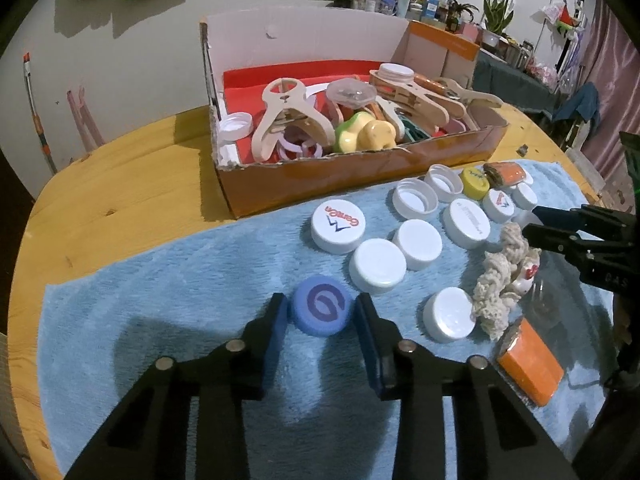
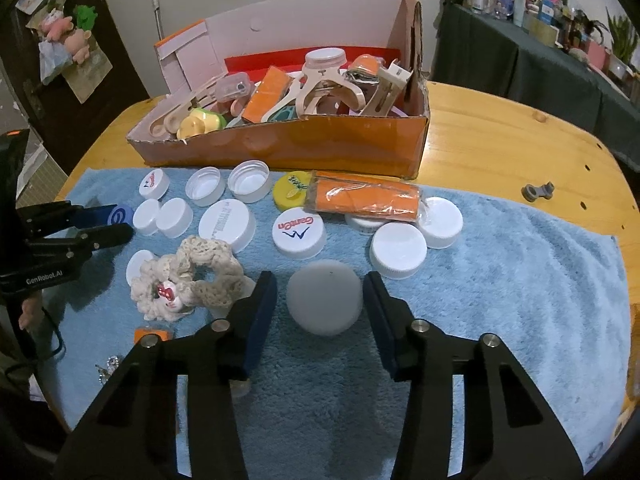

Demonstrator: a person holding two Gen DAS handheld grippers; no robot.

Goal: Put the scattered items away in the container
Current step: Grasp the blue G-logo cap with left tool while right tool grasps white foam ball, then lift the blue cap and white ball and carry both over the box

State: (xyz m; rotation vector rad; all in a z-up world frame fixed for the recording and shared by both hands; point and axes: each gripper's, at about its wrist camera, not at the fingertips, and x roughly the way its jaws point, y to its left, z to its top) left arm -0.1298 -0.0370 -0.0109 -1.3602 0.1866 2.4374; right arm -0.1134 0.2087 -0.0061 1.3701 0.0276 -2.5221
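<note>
Two wrist views of a tidying task, both taken at the grasp stage. In the left wrist view we see the left gripper at lower centre, its jaws drawn narrow around a blue bottle cap with a purple swirl; the pads sit against or just beside its rim, and we read this as a closed grip on the cap, which rests on the light-blue towel. In the right wrist view the right gripper straddles a plain white cap at lower centre; a thin gap shows on each side, so we judge these jaws not yet in contact. The container, an orange cardboard box, stands on the wooden table in the upper middle of both views, already holding wooden clips, a yellow-green toy and other pieces. Many items remain on the towel: white caps, a yellow cap, a cream crocheted scrunchie, an orange wrapped packet.

The step in hand, as we judge it, is seizing one cap per gripper. The next move calls for the right jaws to close fully, then for both caps to be lifted clear of the pile, carried over the near wall of the box and released inside.
</note>
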